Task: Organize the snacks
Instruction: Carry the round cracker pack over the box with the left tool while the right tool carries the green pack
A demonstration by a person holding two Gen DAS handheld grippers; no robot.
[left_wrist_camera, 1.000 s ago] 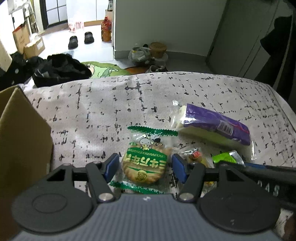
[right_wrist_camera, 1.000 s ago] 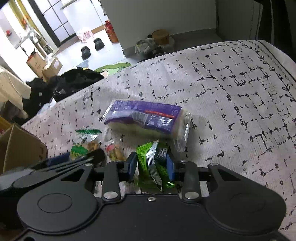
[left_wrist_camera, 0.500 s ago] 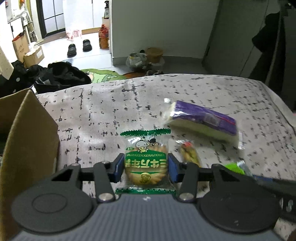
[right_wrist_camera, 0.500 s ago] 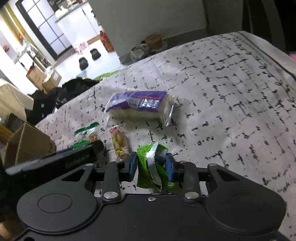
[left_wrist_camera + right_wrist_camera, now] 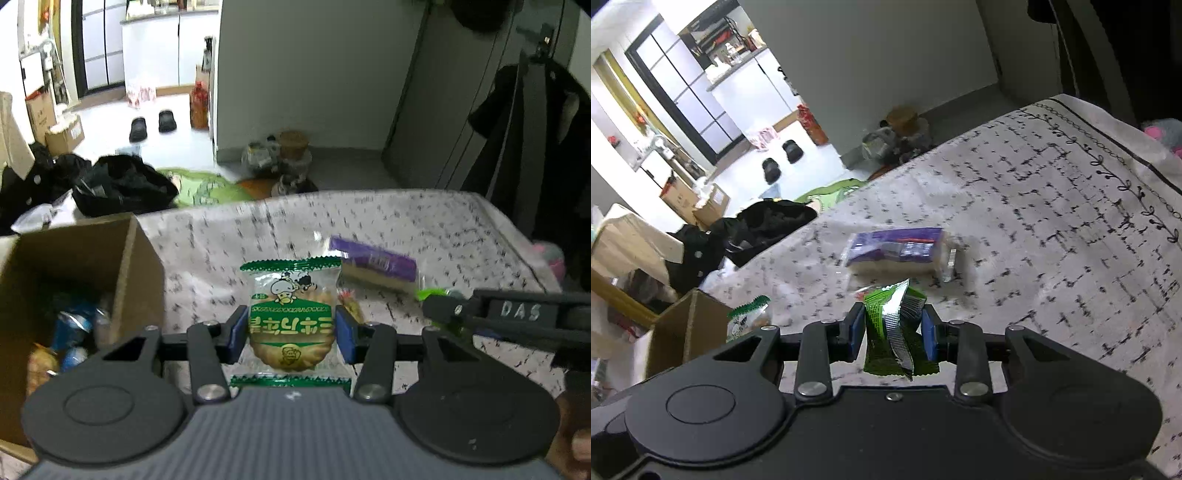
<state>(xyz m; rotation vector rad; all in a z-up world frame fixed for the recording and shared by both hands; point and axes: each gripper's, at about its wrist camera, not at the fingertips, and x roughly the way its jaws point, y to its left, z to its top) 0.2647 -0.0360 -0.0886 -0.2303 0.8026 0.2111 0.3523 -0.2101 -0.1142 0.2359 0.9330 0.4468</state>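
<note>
Left gripper (image 5: 291, 328) clamped on a cookie pack (image 5: 291, 325), blue pads pressing its two sides after closing in on it within the last second. Pack held clear of the cloth (image 5: 229, 236), flat face to the camera, long axis running away from the gripper, far crimped end up in the left view, print upside down. Right gripper (image 5: 893, 330) pinched narrow on a green packet (image 5: 892, 332), crumpled, long axis likewise along the fingers, silver fold down its middle, one corner poking up past the pads. Purple pack (image 5: 897, 247) lying flat on the cloth beyond, long axis across the right view, clear end toward the right. Small clear packet (image 5: 349, 306) on the cloth just right of the cookie pack in the left view, partly hidden behind the pad. Open box (image 5: 74, 266) at the left, just beside the left gripper, with blue and orange wrappers inside. Right gripper's black frame crossing the right edge of the left view.
</note>
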